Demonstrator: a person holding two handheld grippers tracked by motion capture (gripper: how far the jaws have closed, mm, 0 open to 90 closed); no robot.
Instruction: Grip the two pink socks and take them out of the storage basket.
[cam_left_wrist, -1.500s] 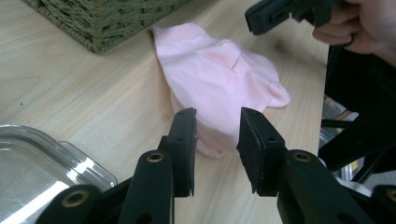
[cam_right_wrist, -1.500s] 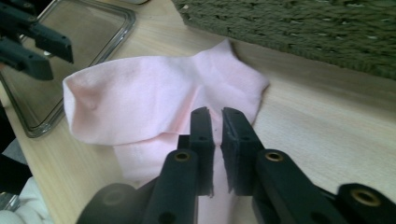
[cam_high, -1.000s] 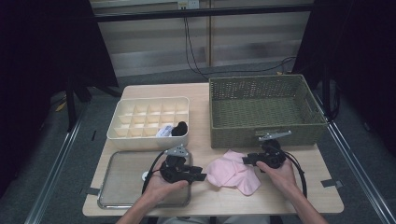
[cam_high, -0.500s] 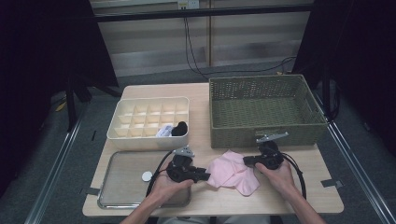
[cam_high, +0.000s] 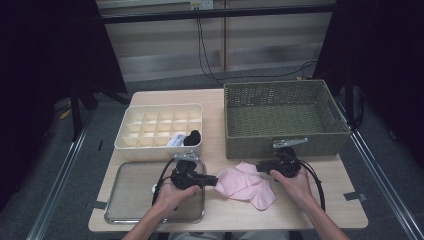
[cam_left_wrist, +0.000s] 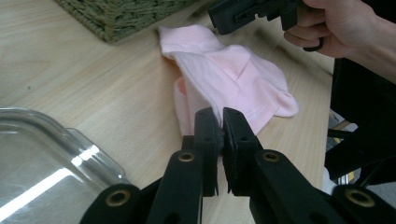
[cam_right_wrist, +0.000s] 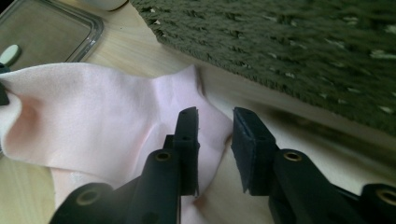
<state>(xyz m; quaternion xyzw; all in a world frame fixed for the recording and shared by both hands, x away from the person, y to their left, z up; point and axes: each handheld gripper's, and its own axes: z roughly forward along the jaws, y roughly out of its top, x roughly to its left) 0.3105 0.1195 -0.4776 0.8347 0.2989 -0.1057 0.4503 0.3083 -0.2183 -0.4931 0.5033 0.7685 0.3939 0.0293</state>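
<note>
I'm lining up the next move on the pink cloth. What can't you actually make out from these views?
- Pink cloth: one piece or several; its folds overlap in every view.
- Right tongs: whether any cloth lies between them; the near jaw covers that spot in the right gripper view.
- Dark thing in the divided box: too small in the high view to name.
- Small round thing on the tray: cut by the edge of the right gripper view.
</note>
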